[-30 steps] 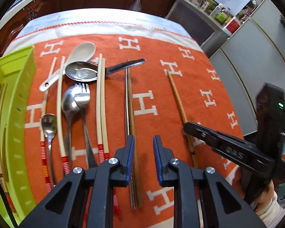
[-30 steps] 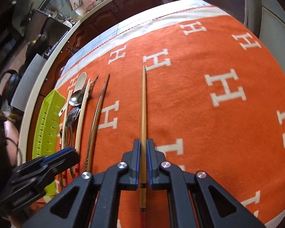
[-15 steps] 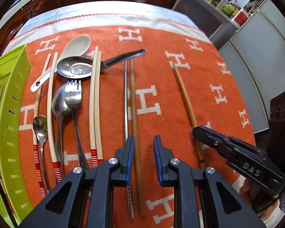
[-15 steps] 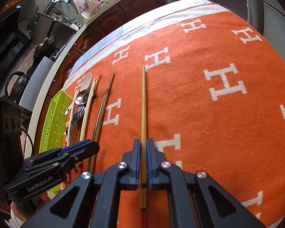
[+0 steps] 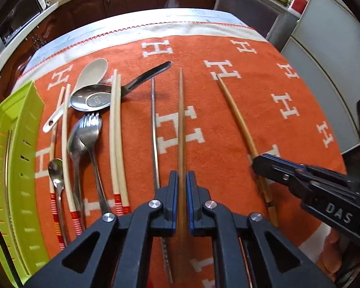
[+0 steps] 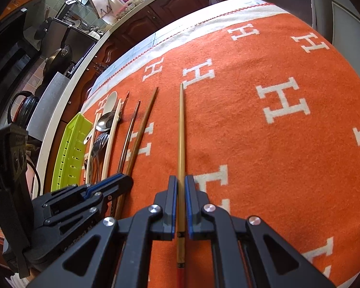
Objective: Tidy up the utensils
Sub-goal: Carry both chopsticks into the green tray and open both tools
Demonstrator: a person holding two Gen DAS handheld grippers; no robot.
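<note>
Utensils are laid out roughly parallel on the orange cloth (image 5: 228,124) covering the bench, long axes running away from you, same line your tools point along.

Left tool (image 5: 181,201): jaws clamped on the dark wooden chopstick (image 5: 181,124). Its thin tip points straight ahead of the tool and the thick end runs back under the tool body. Just left of it lies the metal chopstick (image 5: 154,124), parallel, not gripped.

Right tool (image 6: 181,206): jaws pinched shut on the lighter wooden chopstick (image 6: 181,132), near its thick end. Tip points dead ahead; the red-tipped butt sticks out behind the pads. In the left wrist view that same stick angles slightly, tip leaning left, and the right tool (image 5: 261,165) sits on its lower part.

Further left of your left tool:
- pair of cream chopsticks (image 5: 115,129), red-banded ends toward you, side by side
- fork (image 5: 90,129) lying over a steel spoon (image 5: 72,144), heads away from you
- black-handled ladle (image 5: 96,97) lying crosswise, handle pointing up-right, bowl overlapping the white spoon (image 5: 92,72)
- another cream chopstick (image 5: 65,144) and a small teaspoon (image 5: 56,170) beyond that
- green slotted tray (image 5: 14,168) at the far left, long axis parallel to the sticks; something thin and metal lies inside, can't tell what.
</note>
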